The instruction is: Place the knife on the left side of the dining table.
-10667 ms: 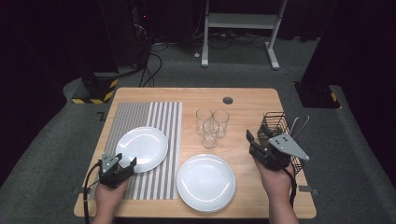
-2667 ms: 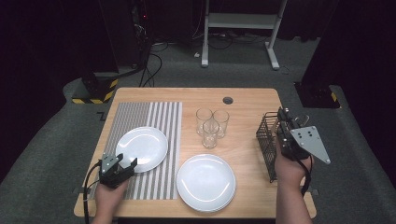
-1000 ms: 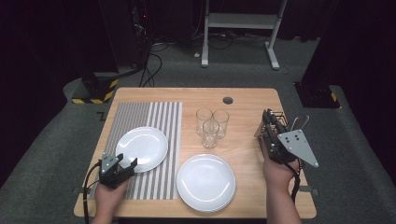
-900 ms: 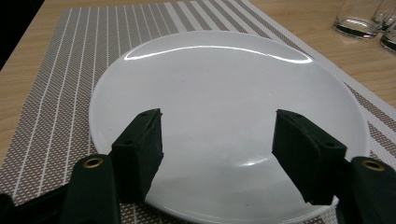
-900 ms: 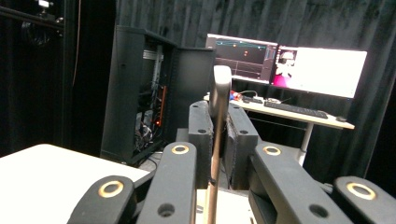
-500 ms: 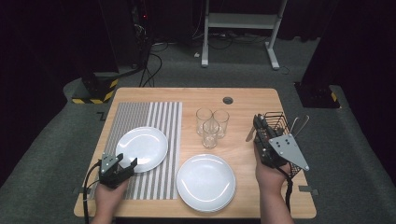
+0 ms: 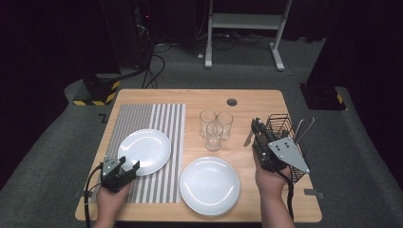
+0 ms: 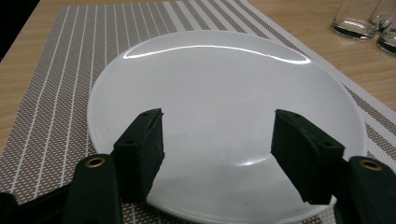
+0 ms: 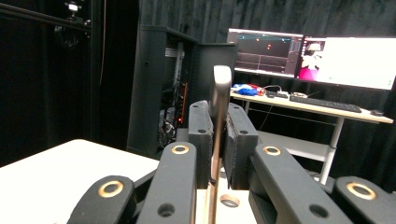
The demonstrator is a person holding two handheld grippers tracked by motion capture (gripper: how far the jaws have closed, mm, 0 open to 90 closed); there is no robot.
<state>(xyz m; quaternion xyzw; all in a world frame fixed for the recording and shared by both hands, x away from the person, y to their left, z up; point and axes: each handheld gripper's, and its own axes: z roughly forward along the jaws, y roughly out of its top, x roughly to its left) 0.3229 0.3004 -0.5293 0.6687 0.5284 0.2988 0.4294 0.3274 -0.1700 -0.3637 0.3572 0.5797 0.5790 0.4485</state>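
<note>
One knife [image 9: 218, 121] now clamped in right gripper [image 7: 257, 129], lifted clear of basket [image 7: 285, 124] at frame right, ready for placing; left gripper [image 7: 124, 169] wide, hovering over plate [image 7: 144, 145], lower left.

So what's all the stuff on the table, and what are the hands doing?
Plates: two, white; one on the placemat, one on bare wood near the front edge.
Placemat: one, grey and white striped, left half of the table.
Glasses: three, clear, clustered mid-table.
Wire basket: one, black, right side, with utensil handles sticking out.
Table: one, light wood.
Piece of cutlery: one, silver, clamped in the right gripper.
Left gripper: black, open, jaws over the placemat plate's near edge.
</note>
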